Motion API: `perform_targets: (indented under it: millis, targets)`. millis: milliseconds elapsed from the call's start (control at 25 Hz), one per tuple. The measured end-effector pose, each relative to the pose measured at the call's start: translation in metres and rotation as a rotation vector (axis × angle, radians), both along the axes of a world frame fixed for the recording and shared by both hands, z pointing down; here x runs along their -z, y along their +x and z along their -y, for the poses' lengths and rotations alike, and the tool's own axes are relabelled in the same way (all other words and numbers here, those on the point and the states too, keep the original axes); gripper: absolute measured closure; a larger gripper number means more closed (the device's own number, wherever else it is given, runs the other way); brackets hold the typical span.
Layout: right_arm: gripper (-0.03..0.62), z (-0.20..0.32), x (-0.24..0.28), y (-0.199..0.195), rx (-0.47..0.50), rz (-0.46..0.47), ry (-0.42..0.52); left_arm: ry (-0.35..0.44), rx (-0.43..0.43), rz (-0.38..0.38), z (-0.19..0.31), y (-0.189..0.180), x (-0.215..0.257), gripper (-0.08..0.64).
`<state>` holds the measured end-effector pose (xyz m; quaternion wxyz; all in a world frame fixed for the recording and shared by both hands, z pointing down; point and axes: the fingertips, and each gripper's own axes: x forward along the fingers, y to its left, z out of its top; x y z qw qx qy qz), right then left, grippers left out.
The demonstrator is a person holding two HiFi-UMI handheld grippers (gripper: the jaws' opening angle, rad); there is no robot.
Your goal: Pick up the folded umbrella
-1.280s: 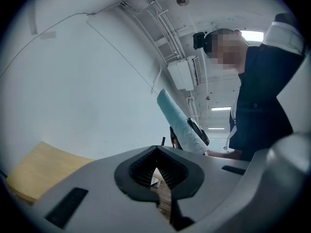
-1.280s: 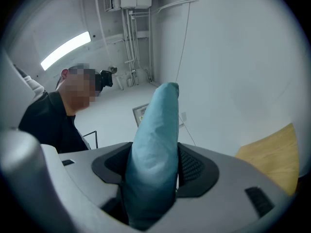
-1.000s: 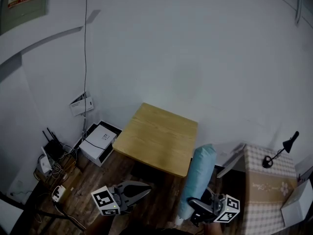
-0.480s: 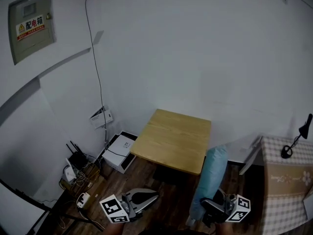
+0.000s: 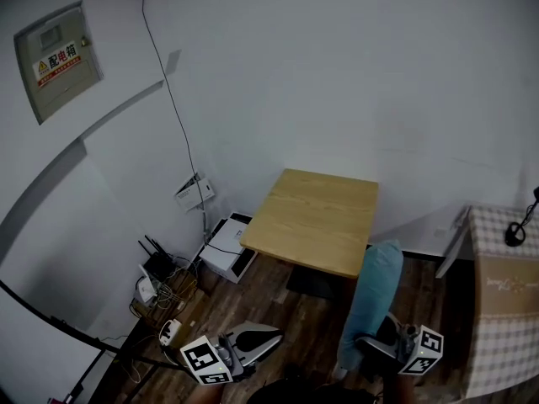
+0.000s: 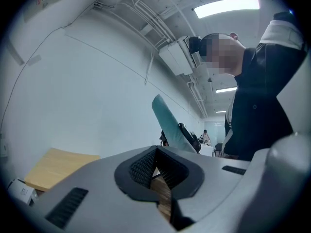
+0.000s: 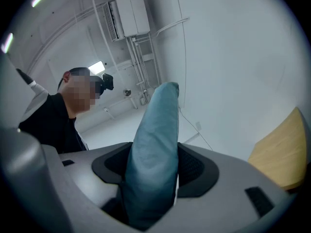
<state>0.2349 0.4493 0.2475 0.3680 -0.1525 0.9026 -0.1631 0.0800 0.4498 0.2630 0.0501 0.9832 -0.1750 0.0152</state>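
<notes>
On the wall at far left hangs a grey fuse box (image 5: pixel 59 61), with a thin cable (image 5: pixel 173 108) running down to a tangle of routers and leads (image 5: pixel 158 269) and a white box (image 5: pixel 226 244) on the dark wood floor (image 5: pixel 253 297). In the lower foreground the left gripper (image 5: pixel 268 337) is carried with its jaws drawn together at the tips and nothing between them; only floorboards show through the slit behind the pads. A bare wooden table (image 5: pixel 320 219) stands against the wall at centre.

Just right of the table, the folded umbrella (image 5: pixel 376 284) is off the floor and points up and away from the person, its lower end clamped in the right gripper (image 5: pixel 364 343). That gripper's jaws stand fairly wide because the bundle is thick, and both ribbed pads press into the blue fabric. At far right is a second table under a checked cloth (image 5: pixel 505 310), with a small black lamp (image 5: pixel 518 230) on it.

The umbrella looks light, with soft, smooth cloth around a stiff core, so the sleeve could slide or bunch under the pads. Held near one end, its free length will likely swing as it is carried. A grip nearer the middle, squeezing through to the firm shaft, would probably steady it best.
</notes>
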Motion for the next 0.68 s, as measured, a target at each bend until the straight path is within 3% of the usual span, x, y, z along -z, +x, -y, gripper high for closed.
perform_targets:
  millis: [240,440,680]
  targets:
    - [0.310,-0.013,-0.014,-0.001,-0.018,-0.098,-0.014,-0.021,-0.022,-0.030,-0.007,0.015,-0.015,0.548]
    - [0.310,-0.028,-0.001,0.002,-0.072,-0.177,0.019,-0.032,-0.087,-0.097,0.000,0.026,-0.011,0.548]
    - [0.310,-0.028,0.002,-0.013,-0.082,-0.222,-0.005,-0.018,-0.175,-0.114,0.000,0.030,0.000,0.548]
